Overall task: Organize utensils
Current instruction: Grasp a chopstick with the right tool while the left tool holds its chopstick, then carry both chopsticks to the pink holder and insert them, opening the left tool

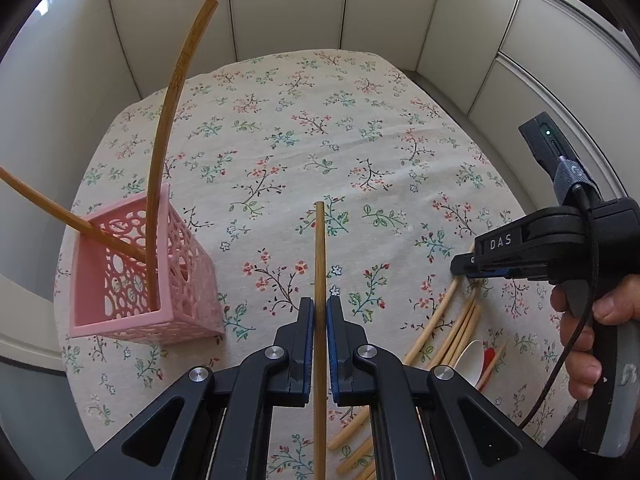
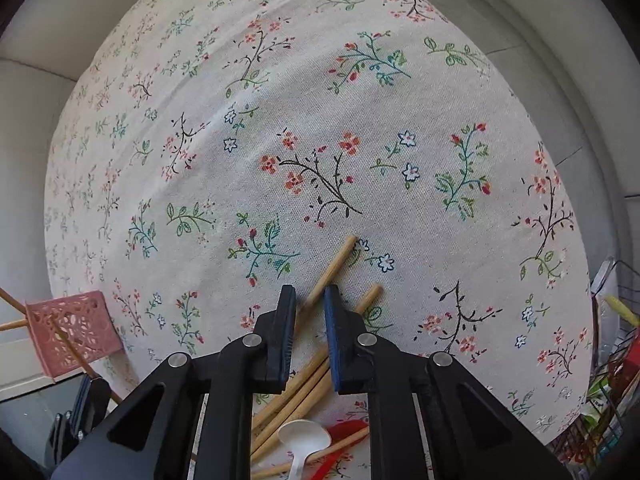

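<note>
My left gripper (image 1: pixel 319 304) is shut on a brown bamboo chopstick (image 1: pixel 320 248) that sticks straight out ahead above the cloth. To its left, a pink perforated basket (image 1: pixel 180 280) holds two long bamboo chopsticks (image 1: pixel 168 120) that lean outward. At the right, a hand holds my right gripper (image 1: pixel 460 266) pointing down over a pile of pale chopsticks (image 1: pixel 460 328). In the right wrist view that gripper (image 2: pixel 310 296) stands narrowly open. One chopstick (image 2: pixel 340 256) from the pile (image 2: pixel 292 392) lies between its jaws, near the right pad. A white spoon (image 2: pixel 304 436) and a red spoon (image 2: pixel 348 428) lie in the pile.
A floral tablecloth (image 1: pixel 320 120) covers the round table, with white cabinet panels (image 1: pixel 280 4) behind it. The pink basket (image 2: pixel 72 332) shows at the table's left edge in the right wrist view. A wire rack with colourful items (image 2: pixel 616 360) stands off the right edge.
</note>
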The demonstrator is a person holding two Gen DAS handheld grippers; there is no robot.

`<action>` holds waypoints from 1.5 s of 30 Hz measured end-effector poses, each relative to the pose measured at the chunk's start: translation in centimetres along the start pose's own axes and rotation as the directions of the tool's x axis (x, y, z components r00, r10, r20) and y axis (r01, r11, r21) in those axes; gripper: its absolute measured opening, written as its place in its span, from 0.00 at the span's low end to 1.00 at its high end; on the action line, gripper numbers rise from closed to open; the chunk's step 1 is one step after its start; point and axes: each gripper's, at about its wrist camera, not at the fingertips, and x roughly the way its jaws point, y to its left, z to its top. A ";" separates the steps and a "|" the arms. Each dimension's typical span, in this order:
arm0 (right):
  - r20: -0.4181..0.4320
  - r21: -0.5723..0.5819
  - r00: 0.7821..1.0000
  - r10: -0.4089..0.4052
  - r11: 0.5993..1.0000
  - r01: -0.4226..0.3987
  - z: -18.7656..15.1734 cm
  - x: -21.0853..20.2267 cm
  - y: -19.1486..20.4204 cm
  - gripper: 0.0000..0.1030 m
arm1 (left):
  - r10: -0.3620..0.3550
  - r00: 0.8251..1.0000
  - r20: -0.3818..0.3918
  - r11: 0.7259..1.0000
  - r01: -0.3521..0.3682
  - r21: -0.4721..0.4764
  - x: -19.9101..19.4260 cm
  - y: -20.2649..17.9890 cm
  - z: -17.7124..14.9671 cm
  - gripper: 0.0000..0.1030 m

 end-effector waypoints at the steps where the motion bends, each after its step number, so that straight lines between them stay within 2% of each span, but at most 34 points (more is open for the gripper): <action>1: 0.028 -0.032 0.999 -0.033 0.999 0.034 -0.1 0.0 0.8 0.14 | 0.002 1.000 0.003 1.000 -0.002 -0.002 -0.1 0.1 0.0 0.06; 4: 0.096 -0.063 0.993 -0.073 0.995 0.079 -0.3 0.0 2.0 0.15 | 0.011 1.000 0.015 1.000 -0.011 -0.013 -0.4 0.4 -0.1 0.06; 6: 0.121 -0.048 0.991 -0.059 0.997 0.065 -0.2 0.0 1.9 0.12 | 0.009 1.000 0.027 1.000 -0.009 -0.022 -0.7 0.6 -0.2 0.06; 9: 0.122 -0.010 0.992 0.030 1.000 -0.029 0.4 0.1 1.0 0.10 | 0.010 0.998 0.059 1.000 -0.009 -0.026 -1.7 0.8 -0.4 0.06; 12: 0.086 0.025 0.986 0.146 0.989 -0.148 0.9 0.2 -0.1 0.08 | 0.010 0.995 0.103 1.000 -0.007 -0.026 -3.1 1.0 -0.5 0.06; 18: 0.129 -0.025 0.948 0.290 0.957 -0.289 -0.1 -3.6 0.4 0.06 | 0.016 0.976 0.215 0.999 -0.009 -0.035 -7.3 1.4 -0.6 0.06; 22: 0.202 -0.120 0.919 0.339 0.940 -0.320 -2.0 -7.9 1.7 0.05 | 0.024 0.952 0.306 0.999 -0.010 -0.047 -10.8 1.7 -0.8 0.06; 26: 0.300 -0.222 0.881 0.366 0.925 -0.309 -3.8 -12.1 2.5 0.05 | 0.044 0.913 0.405 0.998 -0.019 -0.065 -14.4 2.0 -1.3 0.06; 30: 0.401 -0.301 0.825 0.397 0.908 -0.290 -5.5 -16.1 3.0 0.05 | 0.071 0.857 0.511 0.996 -0.029 -0.089 -17.9 2.6 -1.9 0.06; 33: 0.462 -0.348 0.778 0.425 0.894 -0.282 -6.6 -18.7 3.1 0.05 | 0.100 0.803 0.587 0.992 -0.032 -0.124 -20.3 3.2 -2.2 0.06; 35: 0.487 -0.371 0.750 0.447 0.883 -0.286 -7.0 -19.9 3.4 0.05 | 0.134 0.760 0.636 0.987 -0.042 -0.158 -21.6 3.9 -2.3 0.06; 38: 0.507 -0.394 0.722 0.470 0.872 -0.291 -7.3 -20.9 3.7 0.05 | 0.199 0.696 0.690 0.977 -0.088 -0.193 -22.9 4.4 -2.6 0.06; 41: 0.508 -0.402 0.714 0.483 0.865 -0.300 -7.5 -21.2 4.0 0.05 | 0.238 0.668 0.705 0.969 -0.119 -0.215 -23.1 4.9 -2.5 0.06; 45: 0.497 -0.405 0.713 0.494 0.859 -0.313 -7.5 -20.9 4.5 0.05 | 0.261 0.665 0.699 0.963 -0.132 -0.234 -21.8 5.7 -1.8 0.06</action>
